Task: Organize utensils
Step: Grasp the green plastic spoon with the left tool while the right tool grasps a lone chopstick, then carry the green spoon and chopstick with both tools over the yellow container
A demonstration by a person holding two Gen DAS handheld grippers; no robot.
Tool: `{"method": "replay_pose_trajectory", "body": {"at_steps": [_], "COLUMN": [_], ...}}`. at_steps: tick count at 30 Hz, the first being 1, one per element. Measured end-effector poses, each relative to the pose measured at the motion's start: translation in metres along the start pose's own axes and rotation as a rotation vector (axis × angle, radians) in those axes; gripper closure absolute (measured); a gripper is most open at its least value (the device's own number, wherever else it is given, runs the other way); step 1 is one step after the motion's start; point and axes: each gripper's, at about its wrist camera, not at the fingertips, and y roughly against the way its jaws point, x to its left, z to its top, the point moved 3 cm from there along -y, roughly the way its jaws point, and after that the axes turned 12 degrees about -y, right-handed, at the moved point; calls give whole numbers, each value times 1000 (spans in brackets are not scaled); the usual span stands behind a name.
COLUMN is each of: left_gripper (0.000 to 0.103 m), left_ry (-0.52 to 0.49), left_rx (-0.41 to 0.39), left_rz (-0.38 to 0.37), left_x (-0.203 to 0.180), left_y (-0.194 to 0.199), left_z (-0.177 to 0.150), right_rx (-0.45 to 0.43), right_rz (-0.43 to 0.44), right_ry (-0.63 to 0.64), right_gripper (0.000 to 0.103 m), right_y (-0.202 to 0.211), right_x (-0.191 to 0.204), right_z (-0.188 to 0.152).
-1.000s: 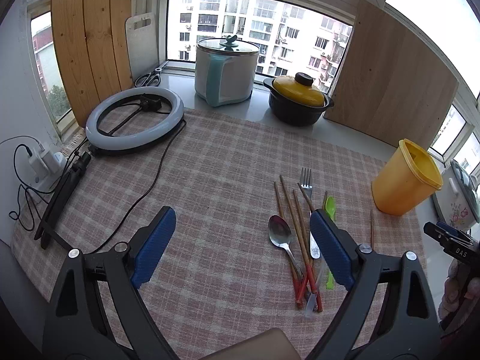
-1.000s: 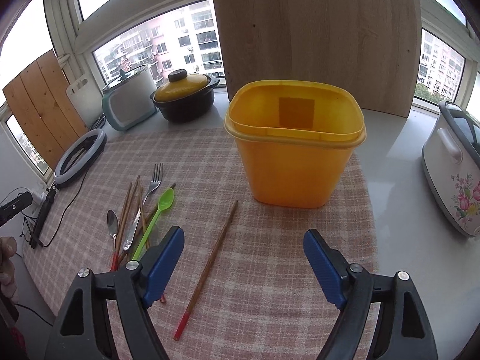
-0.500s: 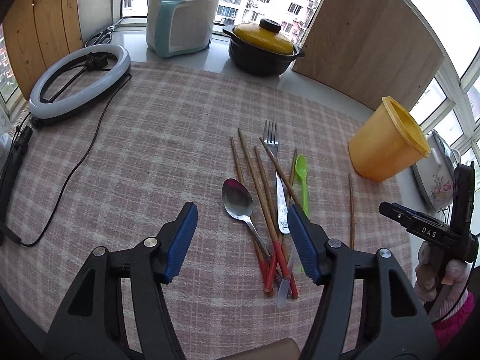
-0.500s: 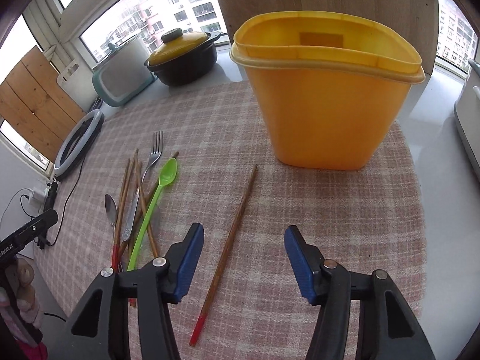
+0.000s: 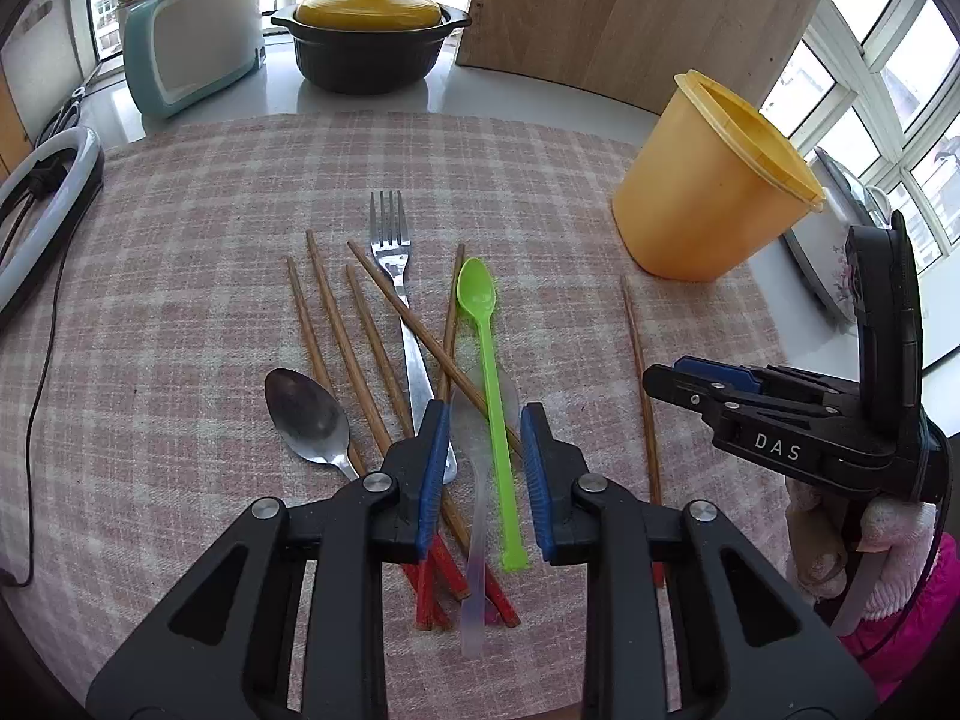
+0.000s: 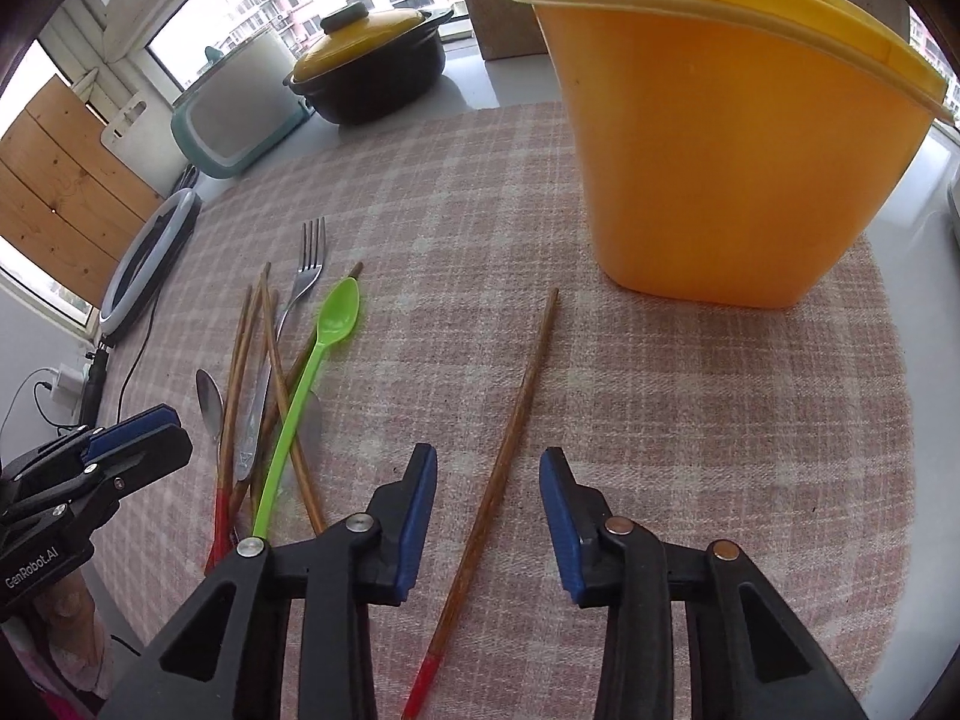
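We take the yellow bin [image 5: 714, 198] as our landmark, standing upright on the checked cloth [image 5: 180, 312] with its mouth open. Well to its left lies the pile: green spoon [image 5: 489, 378], a clear spoon [image 5: 477, 480] beside it, fork [image 5: 399, 294], metal spoon [image 5: 306, 414] and several crossed chopsticks [image 5: 336, 336]. We hold the left gripper [image 5: 485, 420] above the pile's near end, jaws narrow and closing, with the green and clear spoon handles both between the pads, not yet pinched. In front of the bin, a lone chopstick [image 6: 510, 438] points toward its base; our right gripper [image 6: 487, 462] straddles it, jaws partly open and closing, nothing gripped yet. Risks as we judge them: the left pads may catch both spoons at once, or snag a chopstick lying underneath and drag the pile; the thin lone chopstick may roll off the pads, or pivot if pinched off-centre, and miss the bin's mouth.
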Motion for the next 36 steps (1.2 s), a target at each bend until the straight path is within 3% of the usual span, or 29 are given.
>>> {"method": "replay_pose_trajectory", "body": {"at_steps": [14,28,33,36], "left_gripper": [85,85,97,99], "left_ry": [-121,-130,-114,-106], "left_rx": [129,216,208,199], "left_rz": [15,28,25,16], "left_x": [-13,-11,-9,-7], "left_y": [-54,-90,-94,-93], "left_z": [29,40,42,43], "right_rx": [8,22,13,15], "right_rz": [-76,-144,-174,-166], "right_ry": [-7,23,53,64], "right_gripper": [74,86,85,94], "right_y": [-19,-26,-29,-30], "right_x": [4,0,6,7], "right_z": [11,17,18,18]}}
